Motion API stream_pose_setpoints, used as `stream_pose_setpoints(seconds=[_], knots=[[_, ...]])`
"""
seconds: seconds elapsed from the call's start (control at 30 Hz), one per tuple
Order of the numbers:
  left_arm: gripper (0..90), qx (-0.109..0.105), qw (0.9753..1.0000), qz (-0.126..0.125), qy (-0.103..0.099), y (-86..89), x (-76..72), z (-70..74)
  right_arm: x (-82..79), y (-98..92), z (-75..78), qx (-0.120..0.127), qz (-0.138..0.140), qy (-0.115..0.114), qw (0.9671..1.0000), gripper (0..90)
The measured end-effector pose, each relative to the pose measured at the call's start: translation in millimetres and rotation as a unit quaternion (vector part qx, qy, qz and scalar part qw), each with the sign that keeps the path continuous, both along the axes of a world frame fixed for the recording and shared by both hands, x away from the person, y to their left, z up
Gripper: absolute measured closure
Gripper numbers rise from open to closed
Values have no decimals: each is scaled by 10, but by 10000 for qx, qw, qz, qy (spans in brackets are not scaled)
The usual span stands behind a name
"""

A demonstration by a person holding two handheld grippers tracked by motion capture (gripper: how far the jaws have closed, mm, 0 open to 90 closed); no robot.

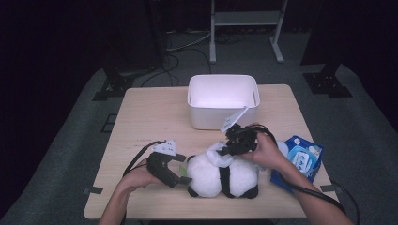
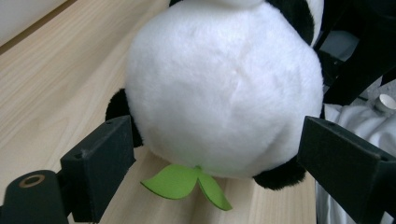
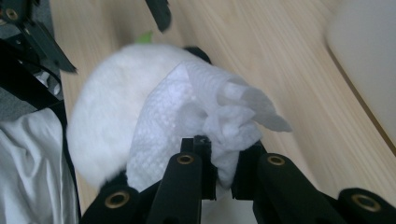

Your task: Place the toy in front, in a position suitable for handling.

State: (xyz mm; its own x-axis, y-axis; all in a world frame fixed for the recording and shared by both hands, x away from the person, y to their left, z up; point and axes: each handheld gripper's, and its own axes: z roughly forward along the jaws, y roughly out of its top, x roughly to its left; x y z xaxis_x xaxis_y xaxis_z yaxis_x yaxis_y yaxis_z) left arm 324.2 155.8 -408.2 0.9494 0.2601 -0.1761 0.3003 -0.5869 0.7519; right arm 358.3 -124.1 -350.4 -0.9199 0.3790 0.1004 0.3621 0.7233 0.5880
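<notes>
1. Right now the soft black-and-white plush panda toy lies on its side on the pale wooden counter, near the person's edge, with its long axis running left to right across the high view.
2. Its round white head end points toward the left hand-held gripper, and a small green felt leaf sticks out from under that end onto the counter.
3. That left hand-held gripper sits just beside the head, jaws spread wide and holding nothing; in the left gripper view the plush fills the gap ahead of the two jaws, so a short push forward would, I judge, bracket it.
4. Above the toy's middle, the right hand-held gripper has its jaws pinched on a crumpled white embossed wipe, which rests on the white fur.
5. So the right one is nearer the working surface; wiping would likely run along the body's length while the left steadies the head.
6. Behind them stands a white rectangular plastic bin, and a blue wipe packet lies to the right of the toy.
</notes>
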Motion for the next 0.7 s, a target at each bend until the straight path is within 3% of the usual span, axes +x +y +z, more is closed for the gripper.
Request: stream_pose_setpoints(seconds=[0.07, 0.2, 0.43, 0.7], knots=[[93, -32, 10000, 1, 17, -8, 10, 12, -11, -167, 15, 4, -173, 55, 9998, 829], [83, -77, 9999, 12, 69, -60, 25, 43, -90, -358, 5, 44, -252, 80, 9996, 829], [62, -120, 9998, -16, 176, -183, 49, 69, -372, -438, -67, 134, -101, -92, 9998, 832], [21, 76, 9990, -92, 429, -313, 107, 22, -553, -508, -150, 189, -35, -145, 9997, 835]])
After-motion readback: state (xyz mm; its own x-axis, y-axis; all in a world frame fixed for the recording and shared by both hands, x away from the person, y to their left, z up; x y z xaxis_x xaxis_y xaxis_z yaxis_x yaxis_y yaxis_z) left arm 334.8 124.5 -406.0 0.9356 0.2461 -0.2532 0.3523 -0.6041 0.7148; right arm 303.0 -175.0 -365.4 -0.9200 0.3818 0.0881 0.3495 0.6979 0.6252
